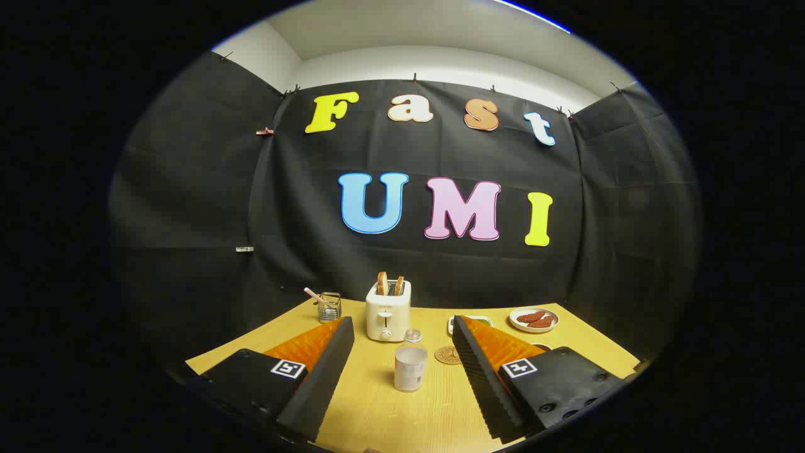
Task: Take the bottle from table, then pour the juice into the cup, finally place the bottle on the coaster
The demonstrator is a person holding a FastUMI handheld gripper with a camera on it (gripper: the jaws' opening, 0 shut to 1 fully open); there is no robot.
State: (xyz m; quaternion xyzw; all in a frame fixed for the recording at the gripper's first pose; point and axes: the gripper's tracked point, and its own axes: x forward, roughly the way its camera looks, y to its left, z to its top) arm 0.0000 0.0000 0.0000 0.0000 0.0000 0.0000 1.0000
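Standing upright on the table (377, 409), the bottle (410, 368) sits between wide-apart fingers (327, 358), touching neither.

A white two-slot toaster (388, 311) with browned bread slices in its slots stands at the back of the yellow wooden bench (390, 415). To one side sits a small wire basket (329, 307) with a pink-tipped stick; to the other, a white round plate (534, 319) carrying reddish-brown sausages.
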